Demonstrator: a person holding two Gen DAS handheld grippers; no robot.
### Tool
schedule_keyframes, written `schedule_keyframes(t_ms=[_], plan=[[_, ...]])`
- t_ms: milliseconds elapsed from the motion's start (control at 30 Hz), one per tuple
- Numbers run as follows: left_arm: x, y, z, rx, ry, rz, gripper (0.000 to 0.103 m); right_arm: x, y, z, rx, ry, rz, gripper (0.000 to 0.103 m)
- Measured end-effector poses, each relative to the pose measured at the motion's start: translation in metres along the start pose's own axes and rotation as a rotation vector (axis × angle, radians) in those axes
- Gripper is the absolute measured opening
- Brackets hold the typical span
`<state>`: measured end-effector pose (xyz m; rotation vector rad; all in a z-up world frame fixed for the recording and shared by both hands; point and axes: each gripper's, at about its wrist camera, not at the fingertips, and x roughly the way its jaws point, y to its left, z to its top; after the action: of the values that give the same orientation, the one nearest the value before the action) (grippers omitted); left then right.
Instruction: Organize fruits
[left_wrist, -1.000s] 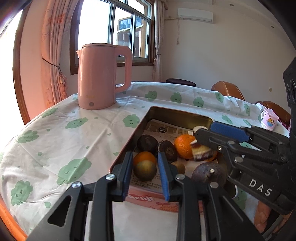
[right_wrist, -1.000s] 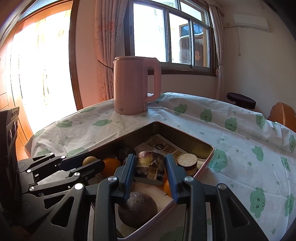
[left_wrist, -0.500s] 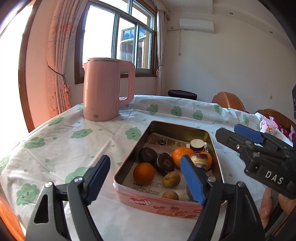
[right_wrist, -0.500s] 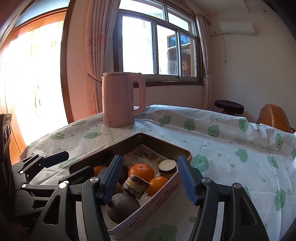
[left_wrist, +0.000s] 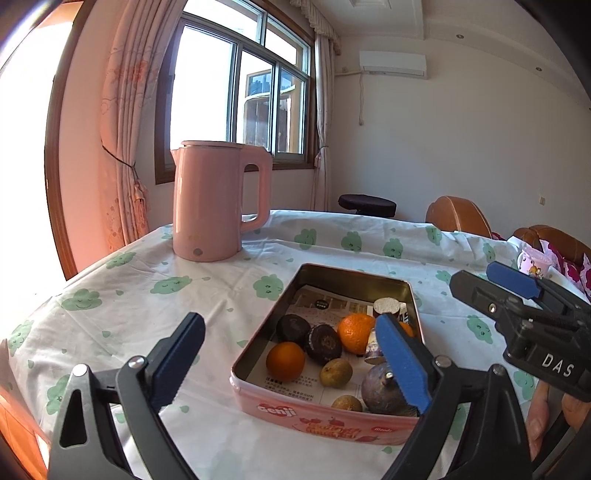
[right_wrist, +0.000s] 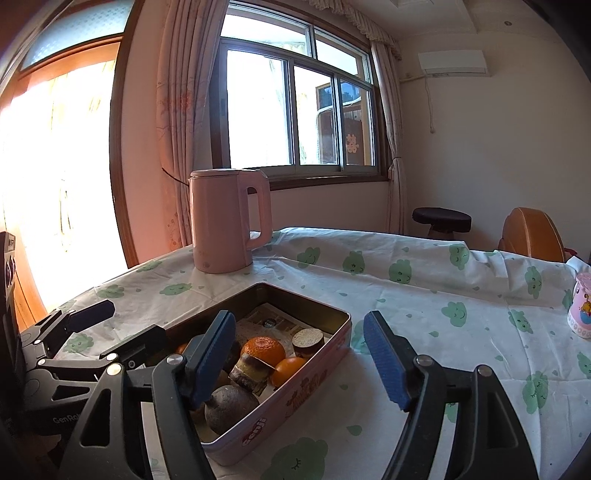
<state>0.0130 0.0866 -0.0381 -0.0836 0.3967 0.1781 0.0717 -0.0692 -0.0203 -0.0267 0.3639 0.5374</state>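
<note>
- Left gripper (left_wrist: 291, 363): jaws spread wide, nothing between them; it hangs above the near end of the tin (left_wrist: 258, 345).
- Right gripper (right_wrist: 299, 356): likewise released and empty, at the tin's right side.
- Fruit all lies in the tin: orange (left_wrist: 285, 360) at 7 o'clock, second orange (left_wrist: 354, 332) near centre, two small brown fruits (left_wrist: 335, 373) at 6 o'clock, large dark purple fruit (left_wrist: 376, 384) at 5 o'clock.
- Kettle (left_wrist: 212, 201) stands at 11 o'clock from the tin, well apart.
- Judgement: no fruit visible on the cloth, so sorting looks near complete.
- Technique, if another pick follows: descend vertically, straddle a single fruit, keep the pads off the tin wall, close gently; the round fruit may roll.
</note>
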Motion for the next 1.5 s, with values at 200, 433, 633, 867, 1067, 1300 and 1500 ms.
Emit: schedule_keyframes(t_ms=[200, 433, 633, 867, 1067, 1300, 1500], plan=[[-0.001, -0.002, 0.0, 0.005, 0.004, 0.001, 0.096, -0.006, -0.002, 0.0, -0.004, -0.003, -0.004, 0.074], [-0.004, -0.008, 0.002, 0.01, 0.0, -0.004, 0.097, -0.015, -0.007, 0.0, 0.003, -0.012, -0.013, 0.074], [-0.007, -0.013, 0.003, 0.019, -0.005, -0.006, 0.098, -0.024, -0.011, 0.002, 0.013, -0.023, -0.022, 0.074], [-0.007, -0.015, 0.003, 0.022, -0.002, -0.01, 0.099, -0.029, -0.013, 0.003, 0.017, -0.028, -0.027, 0.075], [-0.007, -0.015, 0.003, 0.019, -0.002, -0.012, 0.1, -0.03, -0.013, 0.003, 0.018, -0.028, -0.03, 0.075], [-0.008, -0.018, 0.005, 0.027, 0.006, -0.028, 0.103, -0.03, -0.015, 0.003, 0.019, -0.034, -0.035, 0.075], [-0.011, -0.024, 0.008, 0.047, -0.007, -0.015, 0.103, -0.033, -0.018, 0.005, 0.028, -0.041, -0.041, 0.075]])
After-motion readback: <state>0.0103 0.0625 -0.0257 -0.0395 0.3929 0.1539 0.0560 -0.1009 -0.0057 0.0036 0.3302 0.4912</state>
